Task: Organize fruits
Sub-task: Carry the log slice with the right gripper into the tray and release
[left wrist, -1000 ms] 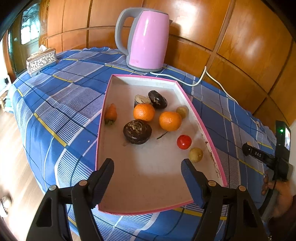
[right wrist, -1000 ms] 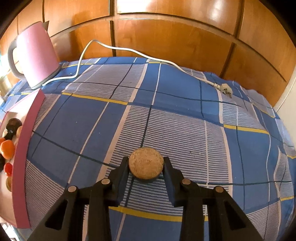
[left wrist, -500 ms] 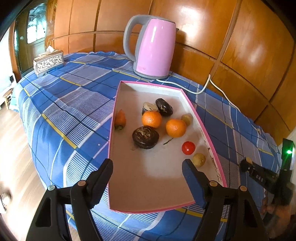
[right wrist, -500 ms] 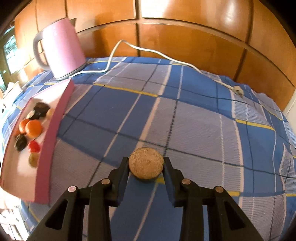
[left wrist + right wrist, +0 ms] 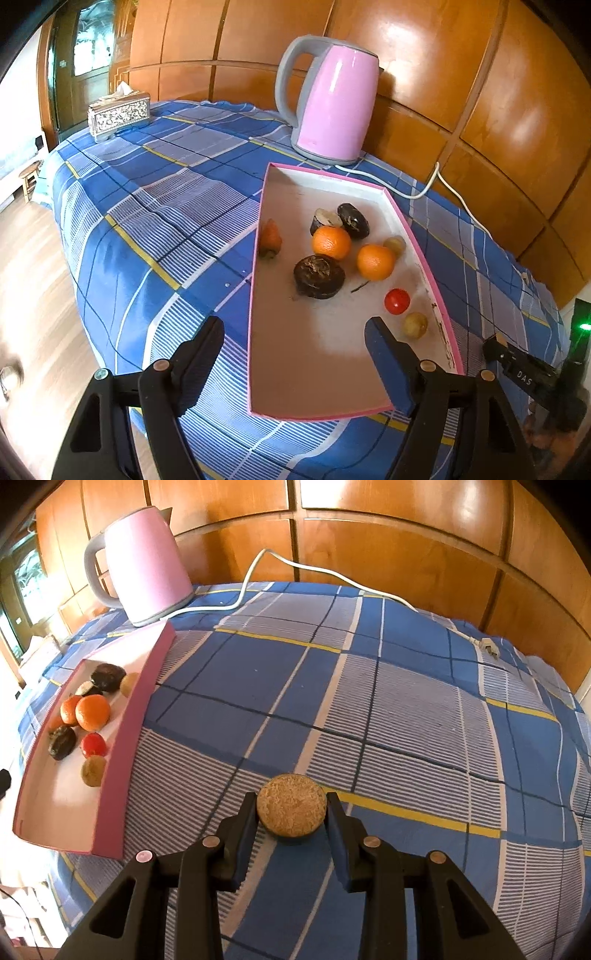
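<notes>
A round, tan, rough-skinned fruit (image 5: 291, 814) is clamped in the right gripper (image 5: 291, 821) at lower centre. It is best carried level over the pink-walled shallow tray (image 5: 147, 686) at left and released low. The left gripper (image 5: 295, 354) is held wide, empty.

Right gripper (image 5: 532, 373) cut off at the left wrist view's right edge, hand behind it blurred. Carrot-like fruit (image 5: 55, 722) largely hidden behind oranges (image 5: 85, 710).
</notes>
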`<action>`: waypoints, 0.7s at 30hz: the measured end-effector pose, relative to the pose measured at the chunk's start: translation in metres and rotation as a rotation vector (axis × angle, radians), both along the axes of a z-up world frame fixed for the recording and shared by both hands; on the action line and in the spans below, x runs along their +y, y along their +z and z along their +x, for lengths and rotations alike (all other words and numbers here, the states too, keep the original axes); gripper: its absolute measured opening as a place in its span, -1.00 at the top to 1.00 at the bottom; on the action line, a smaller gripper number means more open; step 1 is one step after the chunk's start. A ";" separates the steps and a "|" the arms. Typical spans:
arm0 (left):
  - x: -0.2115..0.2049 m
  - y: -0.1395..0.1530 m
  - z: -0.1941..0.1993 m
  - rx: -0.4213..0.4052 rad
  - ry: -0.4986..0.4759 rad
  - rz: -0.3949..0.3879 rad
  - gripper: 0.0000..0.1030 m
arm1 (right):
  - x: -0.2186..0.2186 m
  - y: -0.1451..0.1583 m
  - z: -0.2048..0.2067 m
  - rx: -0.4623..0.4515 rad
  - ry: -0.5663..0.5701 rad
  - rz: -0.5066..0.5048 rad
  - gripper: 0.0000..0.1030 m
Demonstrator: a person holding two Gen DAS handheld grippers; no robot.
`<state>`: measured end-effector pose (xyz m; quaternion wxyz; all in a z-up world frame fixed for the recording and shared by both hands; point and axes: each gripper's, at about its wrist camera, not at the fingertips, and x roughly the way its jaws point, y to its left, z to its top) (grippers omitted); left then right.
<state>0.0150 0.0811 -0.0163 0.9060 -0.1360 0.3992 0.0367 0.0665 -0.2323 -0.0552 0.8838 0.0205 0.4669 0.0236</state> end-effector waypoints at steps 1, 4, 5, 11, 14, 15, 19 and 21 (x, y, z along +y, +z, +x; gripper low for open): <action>0.001 0.000 0.000 -0.001 0.005 -0.001 -0.54 | 0.001 0.002 0.000 -0.003 0.004 0.003 0.30; 0.005 0.001 0.000 -0.004 0.021 -0.003 -0.54 | 0.009 0.009 0.003 -0.015 0.026 0.012 0.30; 0.007 0.000 0.000 -0.003 0.028 -0.005 -0.54 | 0.013 0.012 0.004 -0.020 0.037 0.017 0.30; 0.013 -0.002 0.000 0.000 0.052 -0.010 -0.55 | 0.035 0.027 0.014 -0.041 0.113 0.044 0.30; 0.015 -0.004 0.000 0.003 0.059 -0.012 -0.56 | 0.048 0.034 0.021 -0.046 0.164 0.065 0.30; 0.016 -0.004 0.001 0.005 0.061 -0.013 -0.56 | 0.054 0.036 0.023 -0.049 0.187 0.072 0.30; 0.022 -0.007 0.002 0.010 0.083 -0.019 -0.55 | 0.074 0.043 0.030 -0.061 0.235 0.071 0.30; 0.026 -0.008 0.004 0.013 0.095 -0.022 -0.55 | 0.082 0.046 0.032 -0.068 0.254 0.070 0.30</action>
